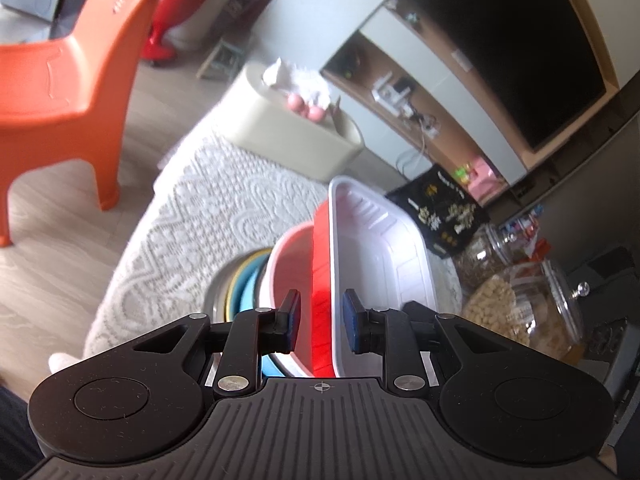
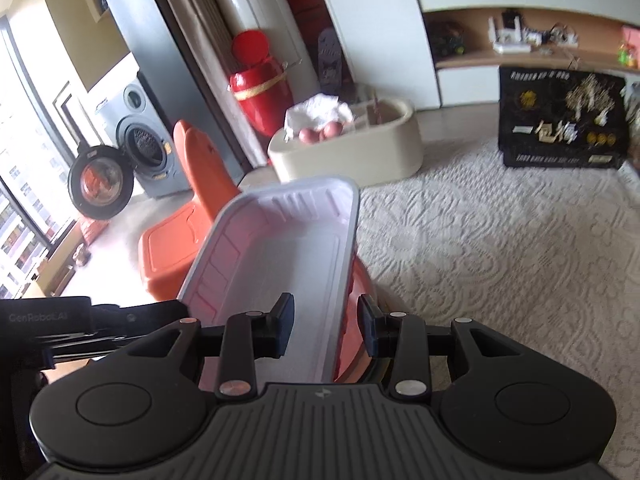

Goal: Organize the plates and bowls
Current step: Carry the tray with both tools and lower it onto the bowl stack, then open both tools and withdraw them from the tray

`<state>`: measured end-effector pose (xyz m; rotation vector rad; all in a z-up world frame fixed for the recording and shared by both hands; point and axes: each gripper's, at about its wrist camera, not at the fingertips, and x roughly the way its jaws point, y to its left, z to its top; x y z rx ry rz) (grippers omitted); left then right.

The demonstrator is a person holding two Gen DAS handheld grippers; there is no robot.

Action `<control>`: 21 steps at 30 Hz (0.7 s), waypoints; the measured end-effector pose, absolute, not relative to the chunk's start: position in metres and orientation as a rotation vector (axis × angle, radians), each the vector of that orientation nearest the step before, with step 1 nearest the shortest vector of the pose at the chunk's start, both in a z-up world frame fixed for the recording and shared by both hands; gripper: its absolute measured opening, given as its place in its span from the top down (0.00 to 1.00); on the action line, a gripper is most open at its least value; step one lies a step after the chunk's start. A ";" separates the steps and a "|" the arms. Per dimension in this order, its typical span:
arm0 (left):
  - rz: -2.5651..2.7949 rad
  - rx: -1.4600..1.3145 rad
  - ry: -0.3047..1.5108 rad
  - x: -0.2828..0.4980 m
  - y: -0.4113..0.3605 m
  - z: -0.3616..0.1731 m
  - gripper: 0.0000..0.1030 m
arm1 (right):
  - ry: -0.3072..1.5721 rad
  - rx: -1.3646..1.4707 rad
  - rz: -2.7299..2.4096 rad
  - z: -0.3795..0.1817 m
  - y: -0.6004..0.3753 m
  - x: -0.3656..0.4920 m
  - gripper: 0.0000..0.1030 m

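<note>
A rectangular tray (image 1: pixel 380 248), red outside and white inside, is tilted above a stack of round bowls. My left gripper (image 1: pixel 322 320) is shut on its left wall, with the red side against the left pad. My right gripper (image 2: pixel 326 326) is shut on the opposite wall of the same tray (image 2: pixel 280 240). Beneath the tray sits a red bowl with a white rim (image 1: pixel 292 264), nested in a blue bowl (image 1: pixel 250 292) with yellow and metal rims around it. From the right wrist view, a strip of the red bowl (image 2: pixel 362 292) shows under the tray.
A white patterned tablecloth (image 2: pixel 480 240) covers the table. A beige tub (image 1: pixel 288 132) with eggs and white cloth stands at the far end. Glass jars (image 1: pixel 520 308) and a black printed box (image 2: pixel 560 120) are at the right. An orange plastic chair (image 1: pixel 60 92) stands left of the table.
</note>
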<state>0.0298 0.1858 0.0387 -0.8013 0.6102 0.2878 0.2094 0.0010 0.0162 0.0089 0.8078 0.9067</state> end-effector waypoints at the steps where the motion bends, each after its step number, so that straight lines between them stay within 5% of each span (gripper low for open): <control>1: 0.299 -0.792 0.598 0.025 0.184 0.041 0.75 | 0.786 0.014 0.900 0.020 -0.003 0.207 0.66; 8: 0.351 -0.667 0.532 -0.009 0.143 0.047 0.76 | 0.685 0.054 0.883 0.035 -0.050 0.174 0.63; 12: 0.360 -0.497 0.532 -0.023 0.098 0.043 0.80 | 0.646 0.030 0.849 0.023 -0.079 0.143 0.48; 21: 0.365 -0.226 0.607 -0.054 0.017 0.020 0.85 | 0.771 -0.030 0.801 -0.025 -0.115 0.094 0.43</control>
